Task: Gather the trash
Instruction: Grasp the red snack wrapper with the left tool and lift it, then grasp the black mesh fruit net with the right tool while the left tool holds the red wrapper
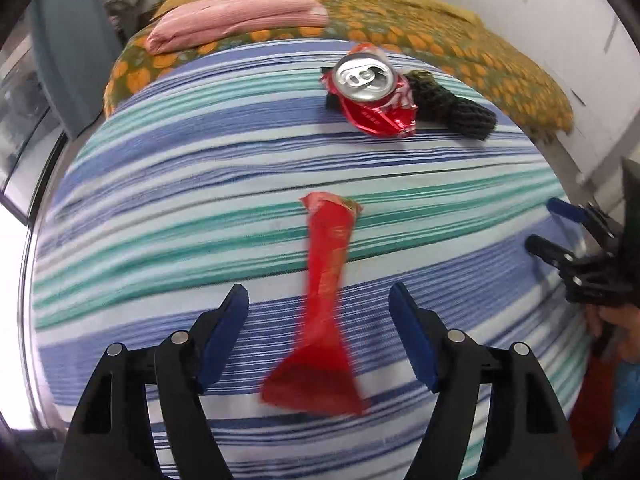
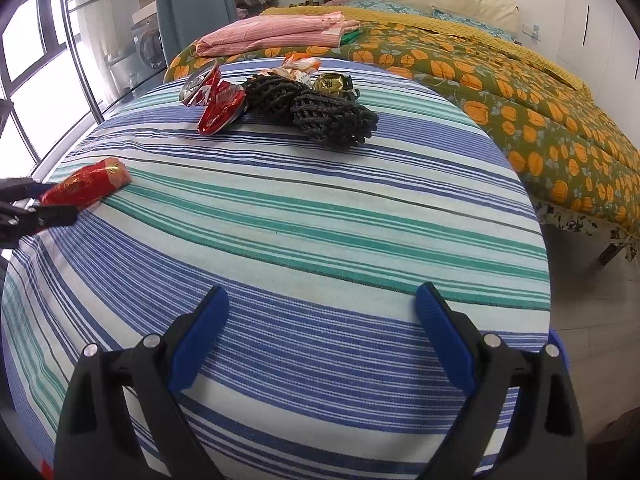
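**Red wrapper between spread left tool, can and net beyond**

No legible brand anywhere: white print on the crushed red can [image 1: 370, 98] and gold marks on the red wrapper [image 1: 326, 300] too blurred to read.

Wrapper long and narrow, crumpled at its far end, flared wide at its near end, lying on the striped cloth of the worktop [image 1: 160, 200], pointing toward 12 o'clock. Left tool [image 1: 319, 330] spread wide, blue pads on either side of the wrapper's waist, apart from it. Right tool [image 2: 322, 330] likewise spread wide, holding nothing, over bare stripes.

In the right wrist view: can at 11 o'clock, silver top tilted; black mesh net [image 2: 316, 114] touching it at 12 o'clock; orange-and-white packet [image 2: 300, 68] and gold foil wrapper [image 2: 332, 82] just behind the net.

Broad bare cloth between tools and pile. Worktop edge curving at 3 o'clock, bed [image 2: 540, 120] with orange-patterned quilt beyond; folded pink cloth [image 2: 276, 32] on it.
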The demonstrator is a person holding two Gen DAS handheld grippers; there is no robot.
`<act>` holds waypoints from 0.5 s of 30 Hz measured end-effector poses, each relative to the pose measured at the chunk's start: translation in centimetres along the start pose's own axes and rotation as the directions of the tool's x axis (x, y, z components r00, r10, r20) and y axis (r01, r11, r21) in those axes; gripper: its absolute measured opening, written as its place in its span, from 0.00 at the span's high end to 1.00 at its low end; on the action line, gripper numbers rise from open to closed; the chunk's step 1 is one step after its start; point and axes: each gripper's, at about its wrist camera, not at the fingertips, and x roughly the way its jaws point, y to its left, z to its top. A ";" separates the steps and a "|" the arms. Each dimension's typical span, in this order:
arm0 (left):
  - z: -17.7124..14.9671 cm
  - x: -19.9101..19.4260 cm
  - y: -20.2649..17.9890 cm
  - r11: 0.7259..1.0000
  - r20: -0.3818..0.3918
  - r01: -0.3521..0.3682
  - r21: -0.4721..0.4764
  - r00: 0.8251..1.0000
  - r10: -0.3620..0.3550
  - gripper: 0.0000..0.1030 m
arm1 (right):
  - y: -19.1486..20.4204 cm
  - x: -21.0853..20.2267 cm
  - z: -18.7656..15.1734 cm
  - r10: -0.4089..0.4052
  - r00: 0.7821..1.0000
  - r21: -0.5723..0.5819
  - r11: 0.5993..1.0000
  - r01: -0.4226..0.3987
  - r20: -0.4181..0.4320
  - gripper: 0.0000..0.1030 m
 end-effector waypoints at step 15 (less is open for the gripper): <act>-0.5 2.1 -0.1 0.992 0.104 -0.114 -0.057 0.987 0.119 0.04 | -0.8 1.0 5.7 0.014 0.999 -0.095 0.995 -0.011 0.037 0.11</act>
